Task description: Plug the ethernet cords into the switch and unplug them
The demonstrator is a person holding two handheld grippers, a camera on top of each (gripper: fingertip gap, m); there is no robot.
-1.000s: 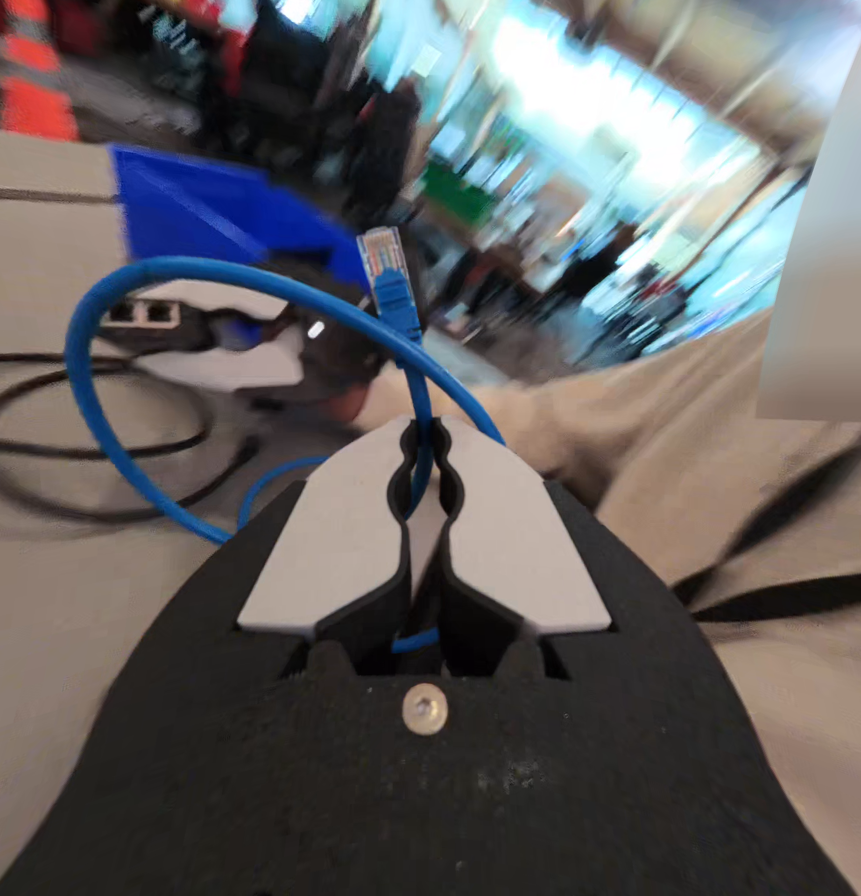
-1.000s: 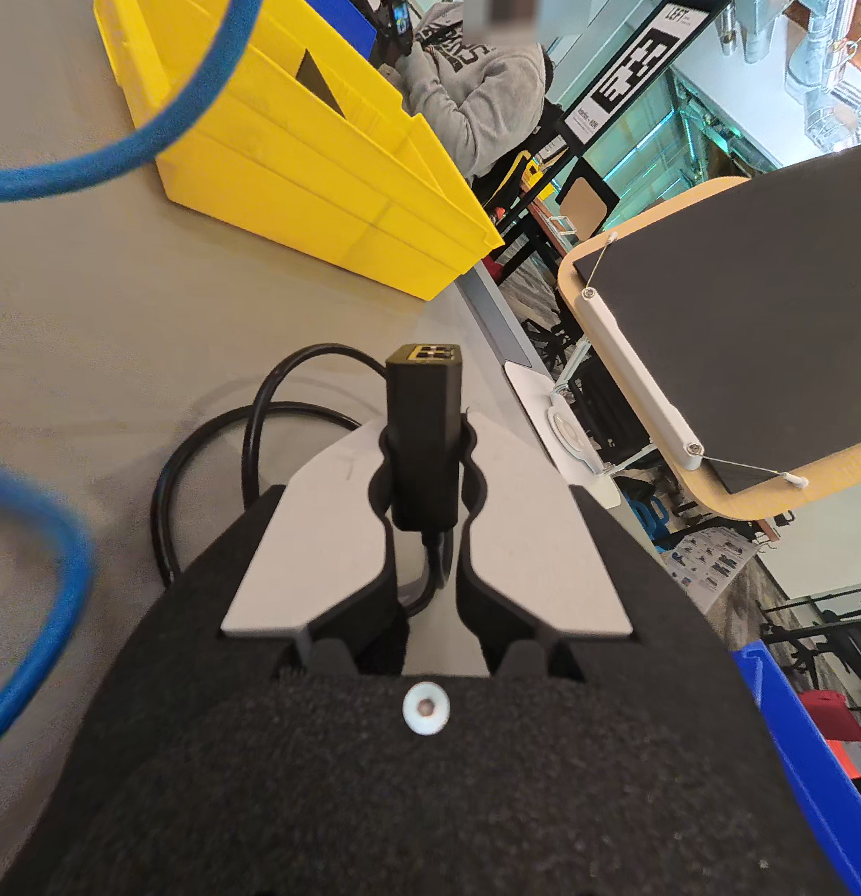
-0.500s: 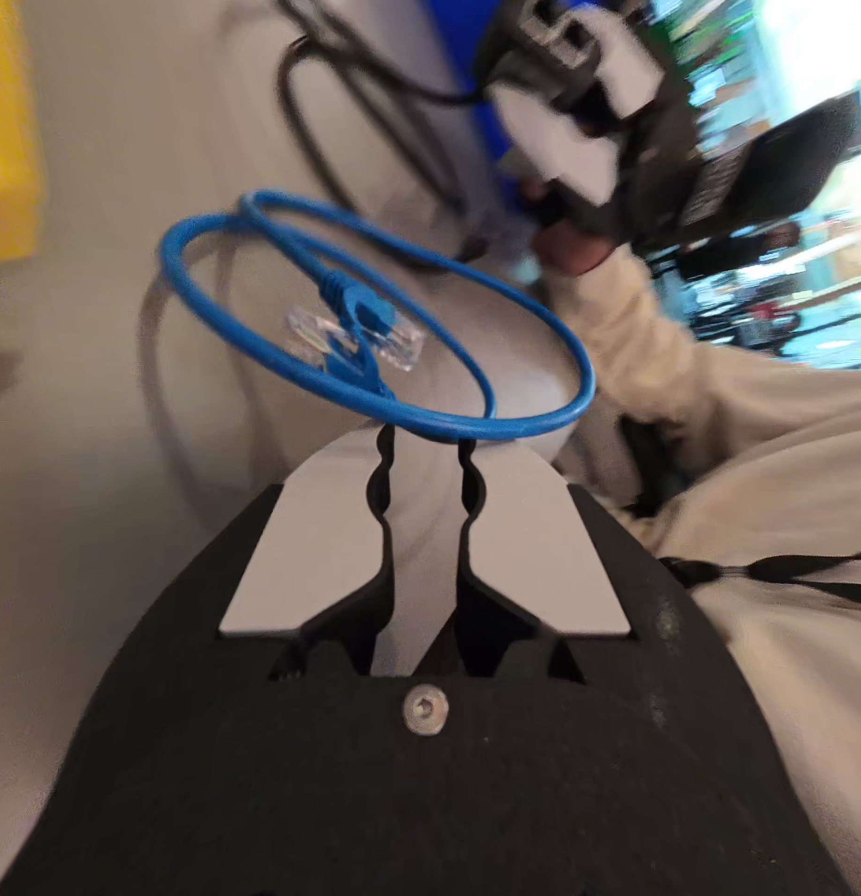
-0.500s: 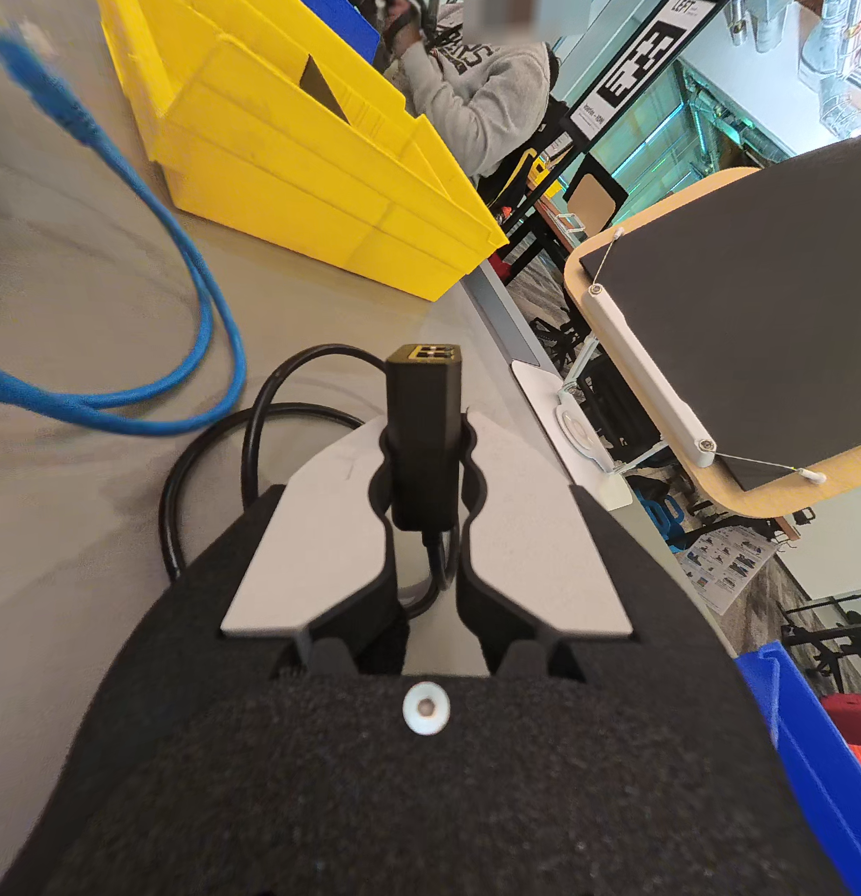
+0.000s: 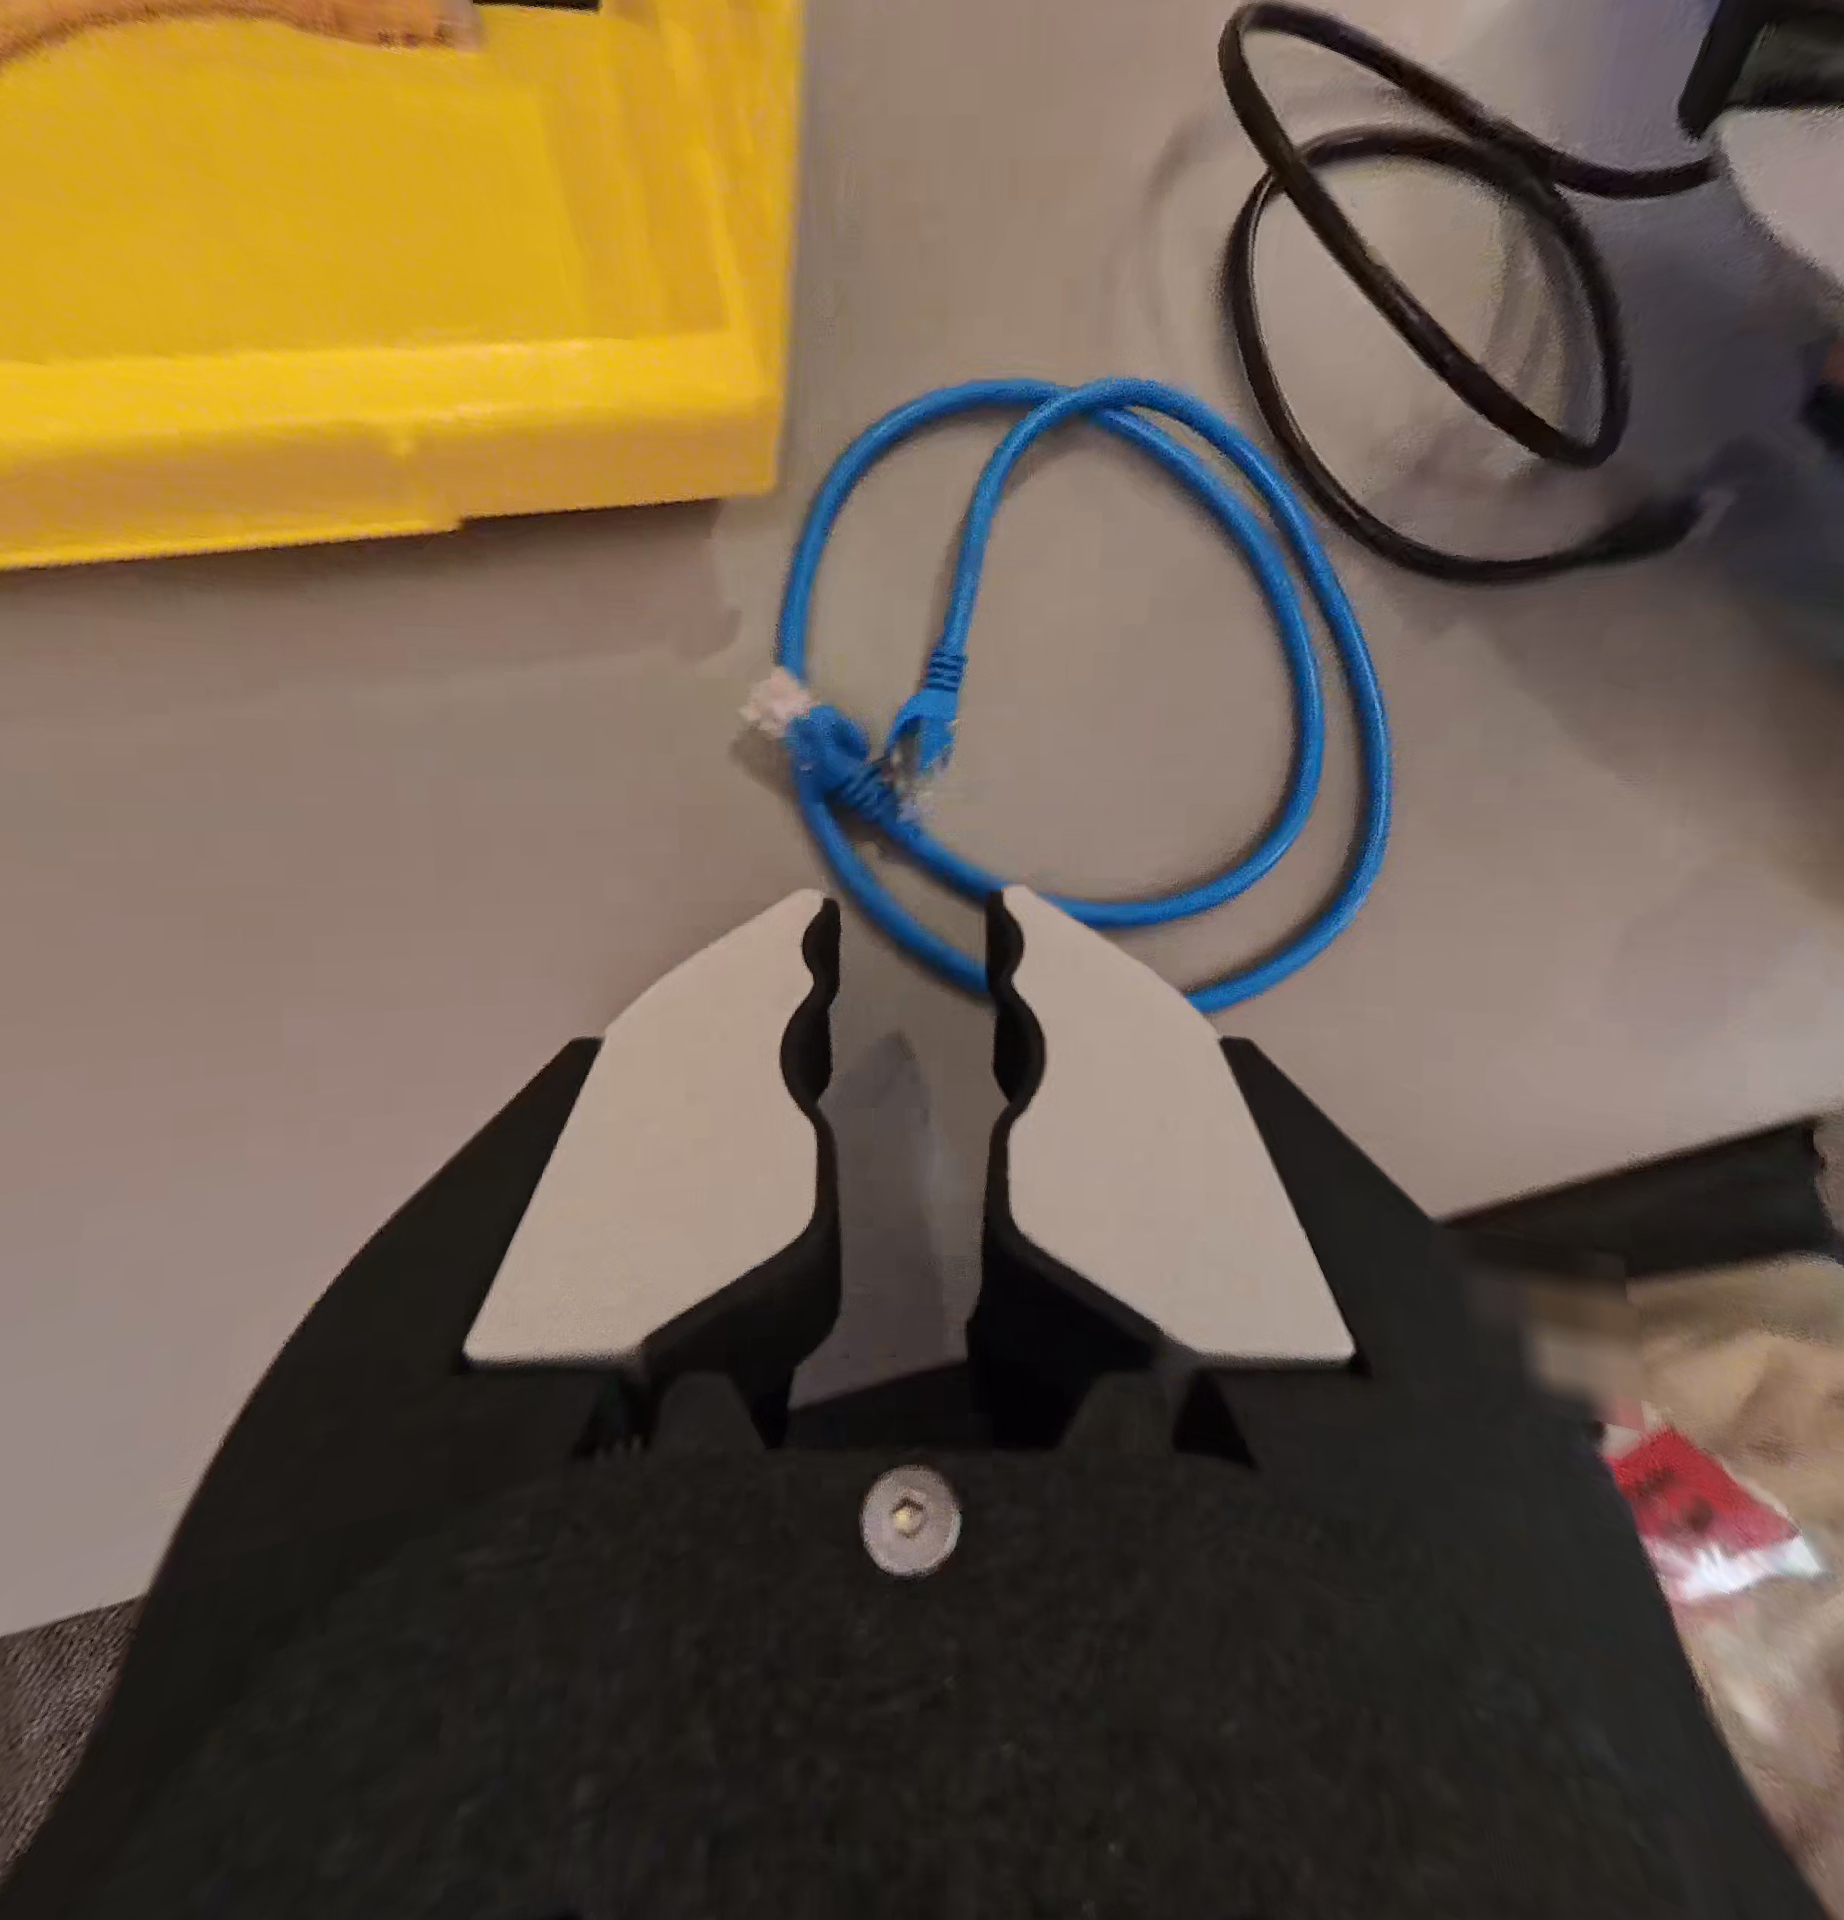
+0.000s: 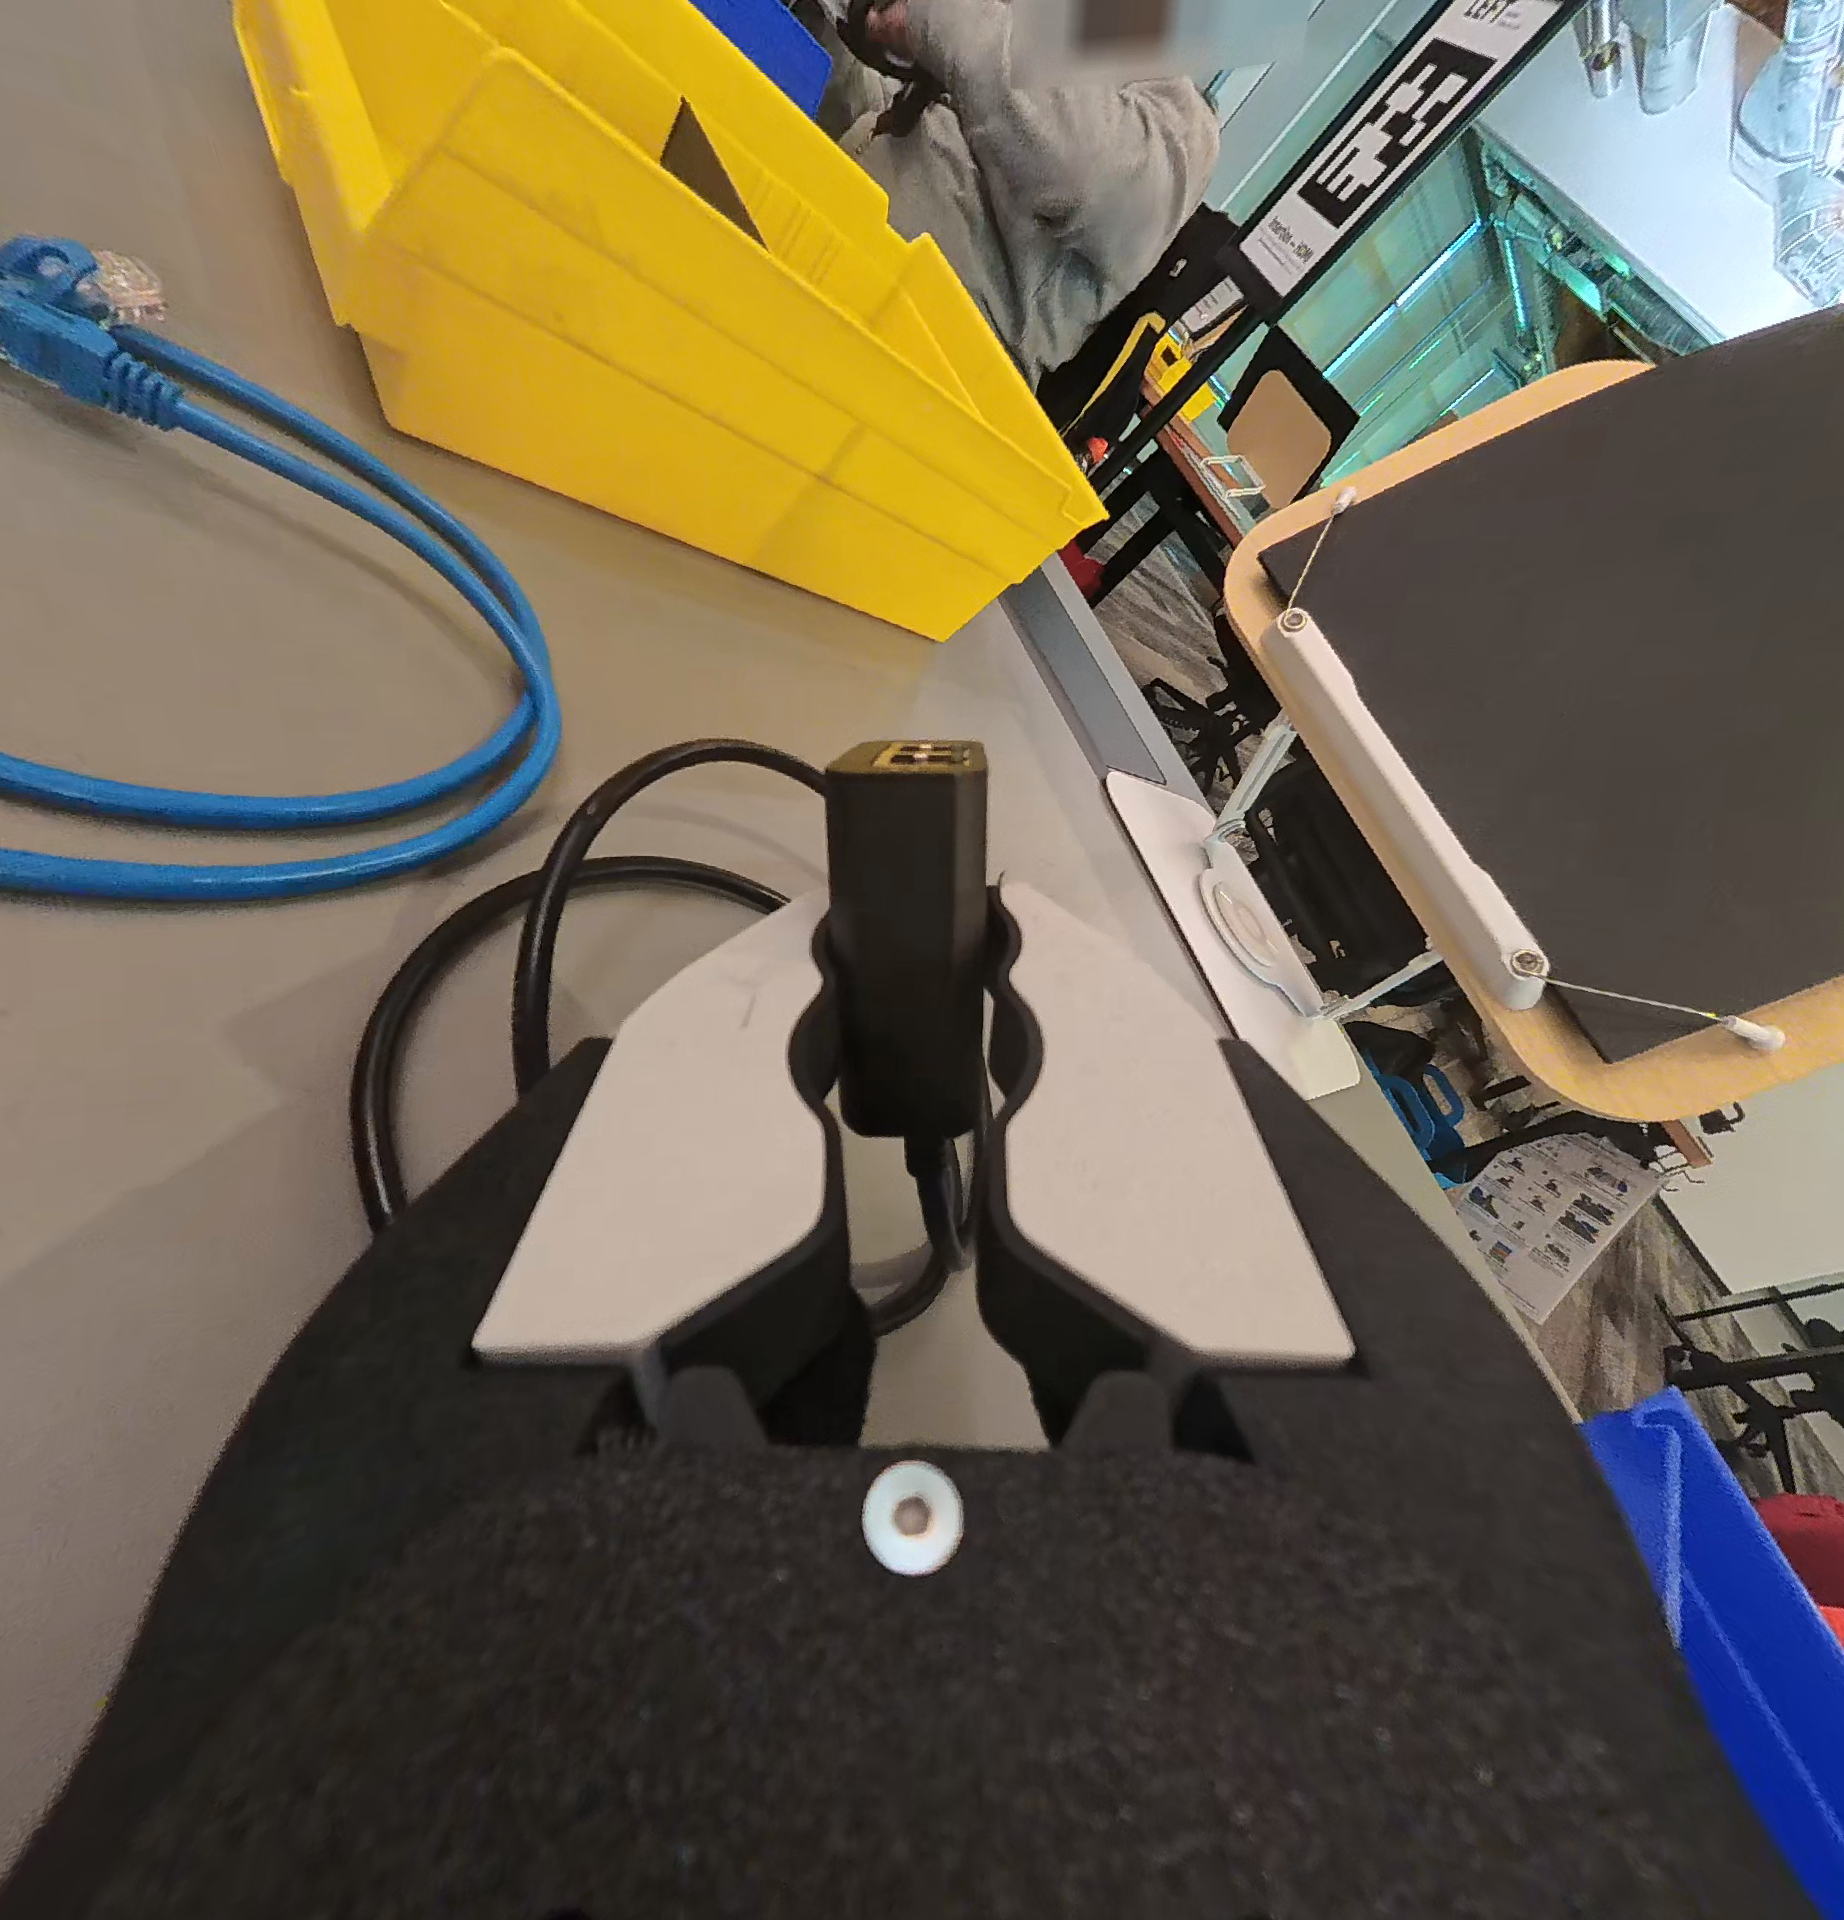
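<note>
The left gripper (image 5: 910, 914), jaws parted and empty, hovers beside the coiled blue cord (image 5: 1313, 665); the right gripper (image 6: 907, 914) clamps the switch (image 6: 905, 935). The cord looks light and floppy, best gripped behind its plug (image 5: 824, 748).

Left wrist view — looks steeply down past its fingers (image 5: 689, 1122) at the table (image 5: 326, 883). Right wrist view — low, near-level beyond its fingertips. Shared: blue cord (image 5: 1313, 644) (image 6: 461, 582), yellow bin (image 5: 357, 312) (image 6: 637, 343).

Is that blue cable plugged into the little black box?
No, both plugs of the blue cable lie loose on the table, apart from the black box.
</note>
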